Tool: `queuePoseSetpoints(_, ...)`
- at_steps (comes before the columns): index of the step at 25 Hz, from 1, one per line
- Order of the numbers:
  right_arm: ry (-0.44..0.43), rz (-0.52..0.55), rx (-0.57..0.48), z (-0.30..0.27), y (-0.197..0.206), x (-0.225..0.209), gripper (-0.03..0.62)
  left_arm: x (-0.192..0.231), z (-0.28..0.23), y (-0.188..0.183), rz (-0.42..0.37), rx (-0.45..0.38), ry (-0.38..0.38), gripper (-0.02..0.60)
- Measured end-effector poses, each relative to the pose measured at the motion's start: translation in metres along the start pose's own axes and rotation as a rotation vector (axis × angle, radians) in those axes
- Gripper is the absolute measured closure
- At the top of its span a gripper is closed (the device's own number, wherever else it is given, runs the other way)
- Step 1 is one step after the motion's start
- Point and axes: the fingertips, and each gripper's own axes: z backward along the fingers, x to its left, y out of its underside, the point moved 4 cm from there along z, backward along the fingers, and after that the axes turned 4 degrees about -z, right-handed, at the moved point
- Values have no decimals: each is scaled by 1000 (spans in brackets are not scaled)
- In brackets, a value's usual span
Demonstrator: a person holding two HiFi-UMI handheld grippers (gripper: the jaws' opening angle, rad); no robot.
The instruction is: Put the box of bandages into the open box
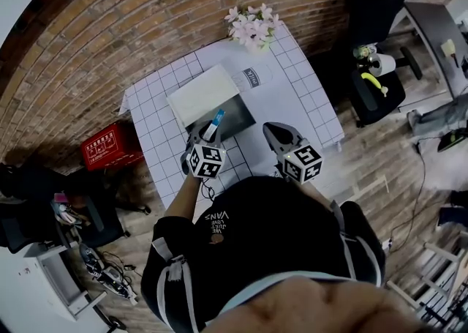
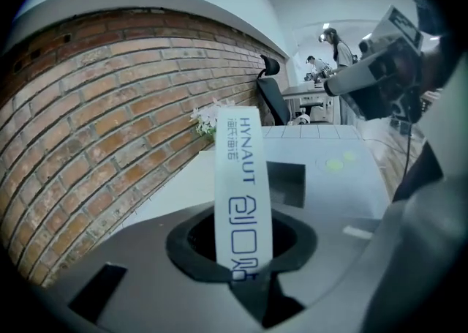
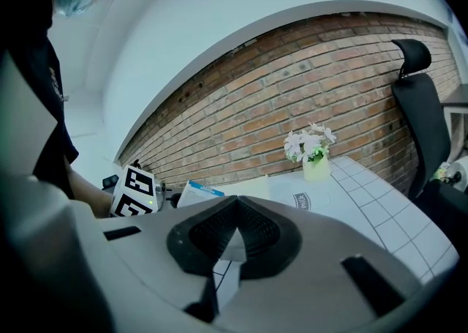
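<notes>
- L gripper [image 1: 208,136] is clamped on the slim white cardboard bandage box w/ blue print [image 2: 243,185]. The pads pinch its lower end and the long side sticks up and fwd past the tips. I judge this grip leaves most of the pack free to go in first.
- Bandage box is in the air in my L gripper, approx. above the near edge of the open grey box [image 1: 235,116]. It's not inside yet, and I can't tell if it touches the rim.
- Open grey box sits at 12 o'clock from L gripper on the white grid-pattern surface [image 1: 311,97]. Its white lid [image 1: 203,94] is flipped back toward 11 o'clock, so the mouth faces me w/ nothing over it.
- R gripper [image 3: 238,203] is closed w/ nothing betw. the pads. It's at 3 o'clock of L gripper, just beside the box, prob. there to stay out of the drop path and be handy to steady the box.
- Pink-white flowers in a small vase [image 1: 253,27] are at 1 o'clock beyond the box, well apart, so no obstacle.
- Judgement: carry is nearly done. Next is to lower the pack into the grey cavity, then let go. Risk is the tall pack catching the rim or leaning on a wall.
</notes>
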Motion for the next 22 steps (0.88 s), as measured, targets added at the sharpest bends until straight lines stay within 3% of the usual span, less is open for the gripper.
queuePoseSetpoints(9,-3,-22,-8,1,7,-3,595,-1,-23,18,-90,152,30,497)
queuePoseSetpoints(22,-3,-21,6,2,13,0,595,-1,-40,28,-139,231,54,494)
